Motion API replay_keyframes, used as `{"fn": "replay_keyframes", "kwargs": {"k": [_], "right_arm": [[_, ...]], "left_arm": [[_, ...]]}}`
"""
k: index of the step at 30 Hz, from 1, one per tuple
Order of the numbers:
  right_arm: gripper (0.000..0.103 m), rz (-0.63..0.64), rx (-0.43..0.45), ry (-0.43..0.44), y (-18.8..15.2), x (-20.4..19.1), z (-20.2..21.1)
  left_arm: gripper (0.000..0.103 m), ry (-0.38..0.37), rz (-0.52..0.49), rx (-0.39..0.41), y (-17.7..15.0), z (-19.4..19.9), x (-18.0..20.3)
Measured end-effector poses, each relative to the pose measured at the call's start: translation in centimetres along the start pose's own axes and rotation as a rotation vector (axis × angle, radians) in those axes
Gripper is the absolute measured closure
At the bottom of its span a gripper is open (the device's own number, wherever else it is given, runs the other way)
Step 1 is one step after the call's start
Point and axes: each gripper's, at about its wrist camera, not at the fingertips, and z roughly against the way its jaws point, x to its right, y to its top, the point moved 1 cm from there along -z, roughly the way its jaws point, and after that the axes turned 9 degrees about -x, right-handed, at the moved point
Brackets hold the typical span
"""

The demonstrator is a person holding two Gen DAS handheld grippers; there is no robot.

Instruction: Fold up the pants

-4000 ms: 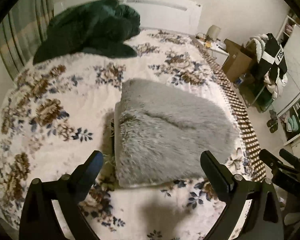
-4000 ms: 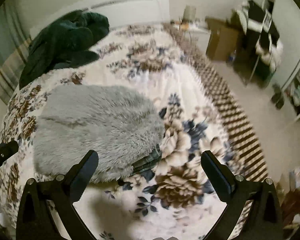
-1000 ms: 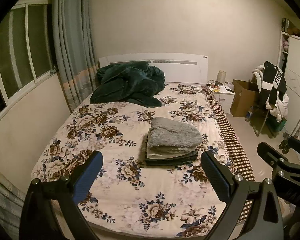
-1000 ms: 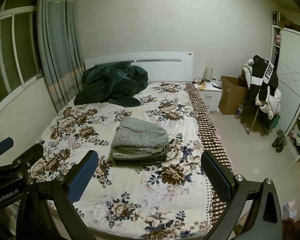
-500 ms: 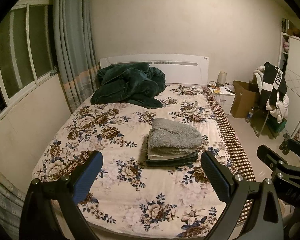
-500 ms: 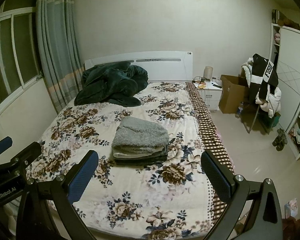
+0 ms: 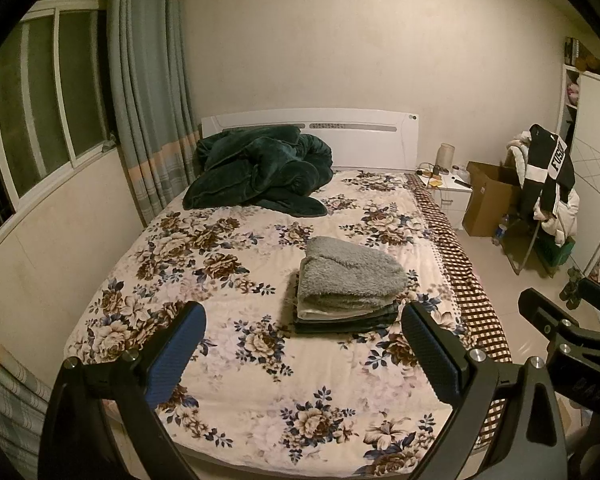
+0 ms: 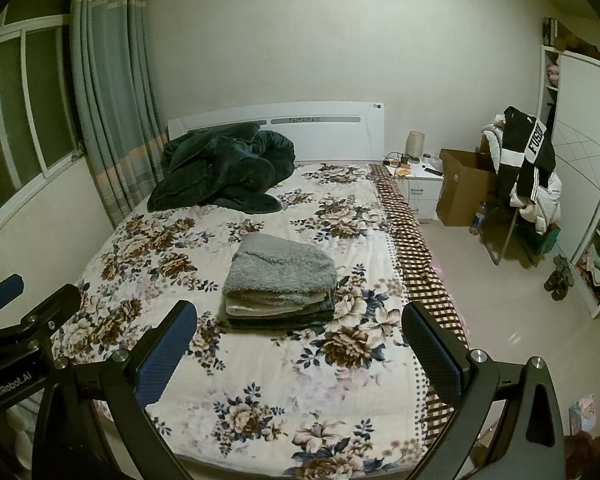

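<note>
While both grippers hang in the air off the foot of the bed [image 7: 228,380], neither touches any cloth. The left gripper [image 7: 302,338] has its fingers spread wide with nothing between them, and the right gripper [image 8: 300,334] is spread just as wide and also holds nothing. The folded gray fleece pants [image 7: 350,276] lie on top of a stack of folded clothes [image 7: 340,318] on the flowered bedspread, nearer the side with the checked border, well apart from both grippers. In the right wrist view the same pants [image 8: 282,272] sit between the two fingers in the frame, though far beyond them. A rumpled dark green blanket [image 7: 260,170] lies at the head of the bed against the white headboard [image 7: 364,136]. A cardboard box [image 8: 466,188] stands on the floor beside the nightstand [image 8: 420,186].
</note>
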Motion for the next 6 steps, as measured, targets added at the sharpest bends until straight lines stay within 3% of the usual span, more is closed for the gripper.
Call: {"fn": "replay_keyframes", "kwargs": {"k": [6], "right_arm": [[0.0, -0.002, 0.0, -0.002, -0.12, -0.03, -0.01]], "left_arm": [[0.003, 0.017, 0.013, 0.017, 0.12, 0.53, -0.54]]}}
